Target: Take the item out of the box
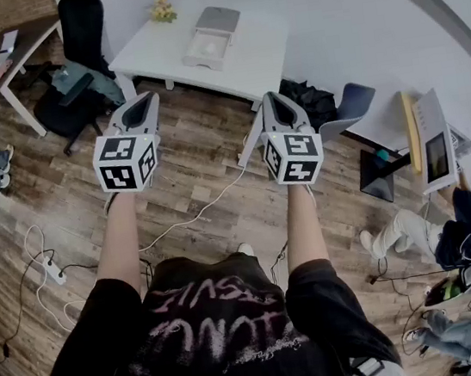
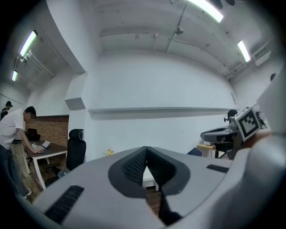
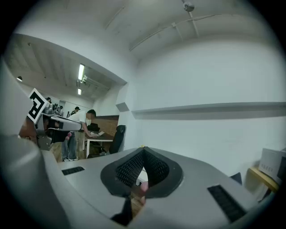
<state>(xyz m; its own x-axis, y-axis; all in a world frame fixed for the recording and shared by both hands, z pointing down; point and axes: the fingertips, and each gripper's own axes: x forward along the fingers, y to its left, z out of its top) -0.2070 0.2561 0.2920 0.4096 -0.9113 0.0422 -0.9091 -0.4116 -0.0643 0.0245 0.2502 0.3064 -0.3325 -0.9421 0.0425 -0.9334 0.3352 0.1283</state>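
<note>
Both sets of fingers are pressed together and empty: left gripper, right gripper. The box sits on the white tabletop at upper centre, well away. Best to walk closer and open the fingers before reaching in.

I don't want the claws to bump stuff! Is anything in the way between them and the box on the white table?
Nothing visible. Only wooden floor lies between the left claw, the right claw and the white table with the box. The black chair stands off to the left.
</note>
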